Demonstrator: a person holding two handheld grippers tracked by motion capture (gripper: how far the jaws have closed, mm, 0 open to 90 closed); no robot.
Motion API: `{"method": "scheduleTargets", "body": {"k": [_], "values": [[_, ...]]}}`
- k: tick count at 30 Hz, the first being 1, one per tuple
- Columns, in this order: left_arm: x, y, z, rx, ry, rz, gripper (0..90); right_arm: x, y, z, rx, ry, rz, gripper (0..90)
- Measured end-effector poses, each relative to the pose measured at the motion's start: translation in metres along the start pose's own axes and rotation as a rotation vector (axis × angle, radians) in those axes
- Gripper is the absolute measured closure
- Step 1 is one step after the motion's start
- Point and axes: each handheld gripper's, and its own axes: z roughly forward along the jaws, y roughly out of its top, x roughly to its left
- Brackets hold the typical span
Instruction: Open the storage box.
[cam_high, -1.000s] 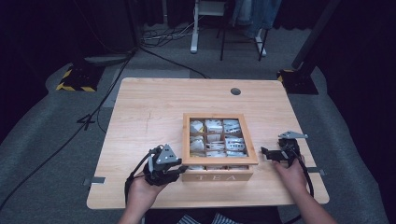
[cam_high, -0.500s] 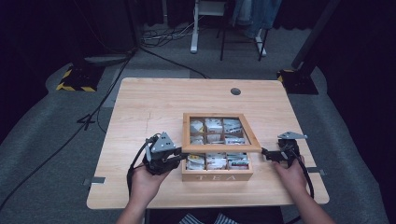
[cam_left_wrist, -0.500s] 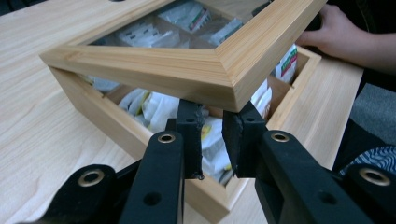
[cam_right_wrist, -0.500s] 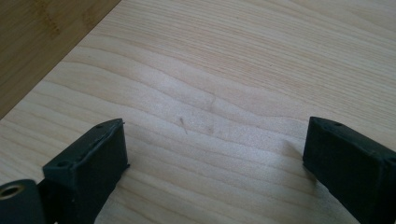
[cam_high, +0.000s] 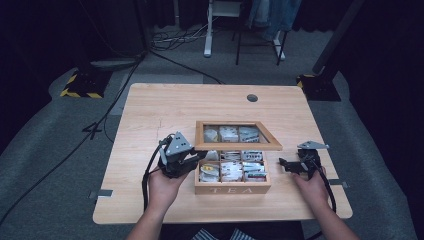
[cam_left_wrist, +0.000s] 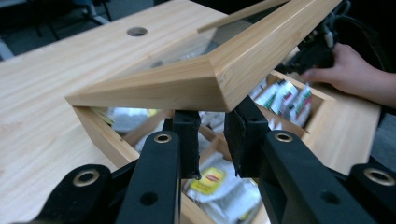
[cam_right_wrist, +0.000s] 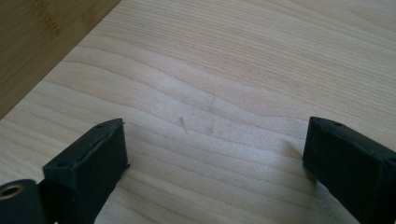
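Black pads (cam_left_wrist: 187, 140) of the left gripper (cam_high: 192, 161) are pinched on the near-left corner of the tea box's glass-paned wooden lid (cam_high: 237, 146); nothing else sits between them, and they look about as tight as the frame's edge allows. A second ago the lid lay flat on the wooden tea box (cam_high: 232, 186) and this gripper sat low by its left front corner. Now it is higher, and the lid's front edge has come up with it, hinged at the back and tilted open. The front rows of tea bags (cam_high: 230, 170) are exposed, including a yellow-labelled sachet (cam_left_wrist: 208, 179) below the jaws.

Right gripper (cam_high: 291, 166) hasn't moved: jaws wide apart, empty, over bare table (cam_right_wrist: 224, 79) just right of the box.

Read: opening underway, lid partly raised, more swing needed.
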Motion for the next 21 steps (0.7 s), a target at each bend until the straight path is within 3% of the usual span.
{"method": "scheduleTargets", "body": {"k": [17,21], "values": [[0.005,0.021,0.009,-0.059,0.08,-0.017,74.6,0.0,0.0,0.0,0.0,0.0,0.0,6.2],[0.008,0.023,0.009,-0.06,0.069,-0.022,74.6,0.0,0.0,0.0,0.0,0.0,0.0,6.2]]}}
